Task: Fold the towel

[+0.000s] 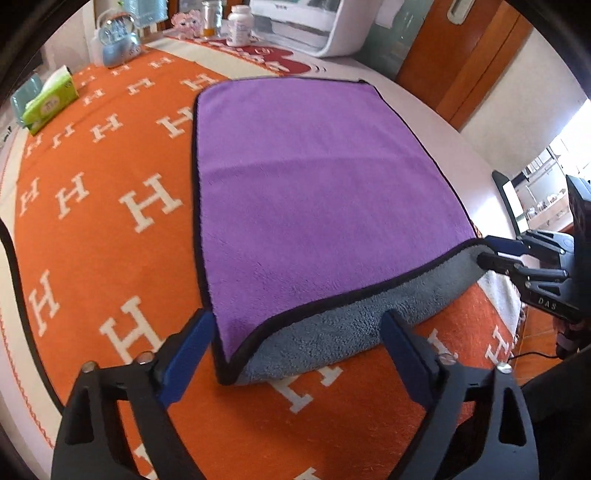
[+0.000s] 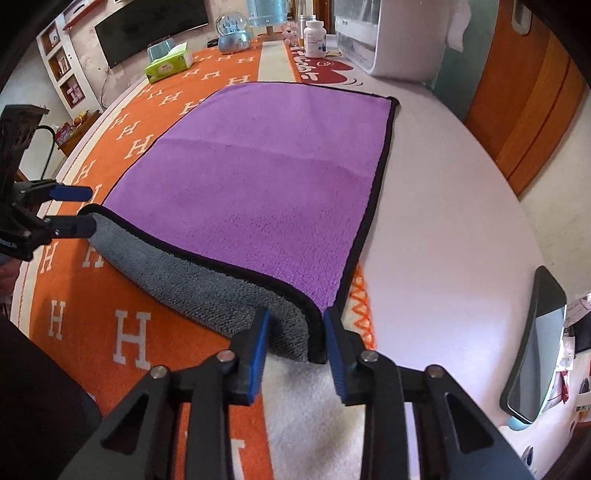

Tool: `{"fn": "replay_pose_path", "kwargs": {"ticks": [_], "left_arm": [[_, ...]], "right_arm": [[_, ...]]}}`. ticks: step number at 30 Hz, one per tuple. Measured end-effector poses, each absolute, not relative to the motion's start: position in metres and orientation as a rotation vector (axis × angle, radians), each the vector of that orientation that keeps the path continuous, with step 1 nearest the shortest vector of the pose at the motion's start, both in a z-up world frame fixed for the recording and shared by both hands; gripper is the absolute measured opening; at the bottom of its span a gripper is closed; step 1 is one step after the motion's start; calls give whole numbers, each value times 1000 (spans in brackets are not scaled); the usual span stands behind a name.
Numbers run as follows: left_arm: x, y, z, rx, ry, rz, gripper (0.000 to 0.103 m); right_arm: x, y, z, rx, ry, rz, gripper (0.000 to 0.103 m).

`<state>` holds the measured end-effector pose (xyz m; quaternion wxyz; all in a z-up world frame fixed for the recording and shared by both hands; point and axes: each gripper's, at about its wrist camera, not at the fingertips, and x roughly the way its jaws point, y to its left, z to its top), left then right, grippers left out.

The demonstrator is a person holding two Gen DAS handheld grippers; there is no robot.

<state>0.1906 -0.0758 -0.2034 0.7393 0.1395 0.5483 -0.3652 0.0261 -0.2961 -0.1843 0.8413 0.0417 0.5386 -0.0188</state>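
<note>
Your left gripper [image 1: 295,354] gapes wide around the towel's [image 1: 314,192] near corner at 6 o'clock, not pinching. Your right gripper [image 2: 297,341] stands parted around the opposite lifted corner, fingers apart from the cloth.

Both claws low, pointing forward, side by side.
Left claw [image 1: 295,343] gapes wide; right claw [image 2: 297,347] stands narrower, seemingly not yet clamped, blue pads [image 2: 258,354] facing inward.

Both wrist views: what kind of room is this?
Likely a home living or dining room: a wall-mounted TV, a table covered by an orange cloth, and household clutter such as a tissue pack and a snow globe.
</note>
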Motion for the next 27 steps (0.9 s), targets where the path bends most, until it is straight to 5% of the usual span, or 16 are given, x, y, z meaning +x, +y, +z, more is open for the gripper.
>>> {"fn": "replay_pose_path", "kwargs": {"ticks": [6, 18, 27], "left_arm": [[188, -76, -208, 298, 1251, -804, 73], [186, -67, -209, 308, 1269, -746, 10], [186, -59, -207, 302, 1257, -716, 6]], "right_arm": [[27, -300, -186, 101, 1146, -24, 20], [21, -302, -183, 125, 1136, -22, 8], [19, -300, -179, 123, 1134, -27, 4]]}}
